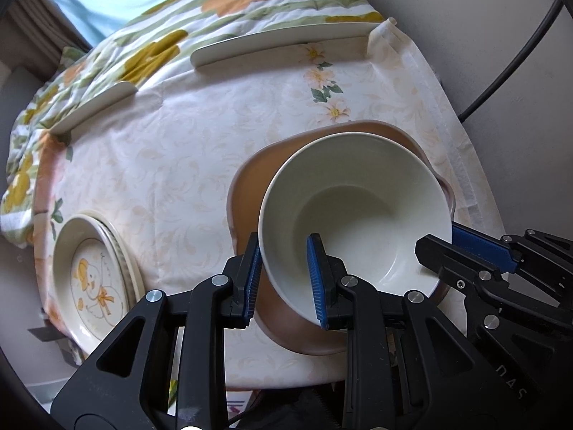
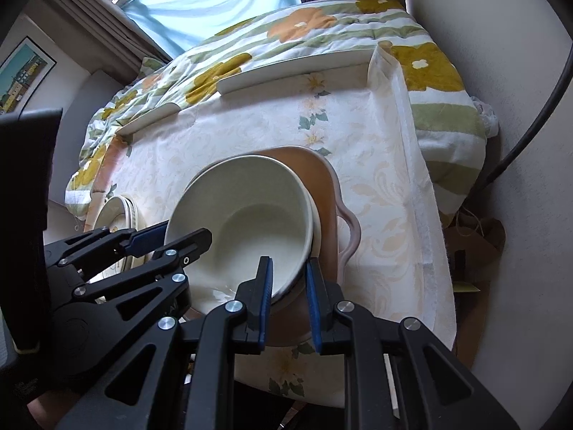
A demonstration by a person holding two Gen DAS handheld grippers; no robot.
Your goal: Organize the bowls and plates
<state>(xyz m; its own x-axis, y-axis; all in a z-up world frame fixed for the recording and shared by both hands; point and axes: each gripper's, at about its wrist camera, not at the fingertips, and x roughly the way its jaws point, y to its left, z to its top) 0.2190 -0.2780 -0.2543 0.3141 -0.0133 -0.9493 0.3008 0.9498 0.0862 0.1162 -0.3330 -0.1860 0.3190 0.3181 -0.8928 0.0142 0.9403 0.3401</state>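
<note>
A cream bowl [image 1: 358,215] sits inside a brown dish with a handle [image 1: 250,179]; both also show in the right wrist view, the bowl [image 2: 247,222] and the dish [image 2: 322,186]. My left gripper [image 1: 284,279] straddles the bowl's near-left rim, one pad outside and one inside, with a gap to the wall. My right gripper [image 2: 288,297] straddles the bowl's near-right rim, also with a gap. A stack of cream plates with a duck picture [image 1: 93,286] lies at the table's left.
The small table has a cream flowered cloth [image 1: 200,150] and a raised white back rail [image 1: 279,41]. A flowered quilt [image 1: 186,25] lies behind it. A black cable [image 1: 519,46] runs along the wall at the right.
</note>
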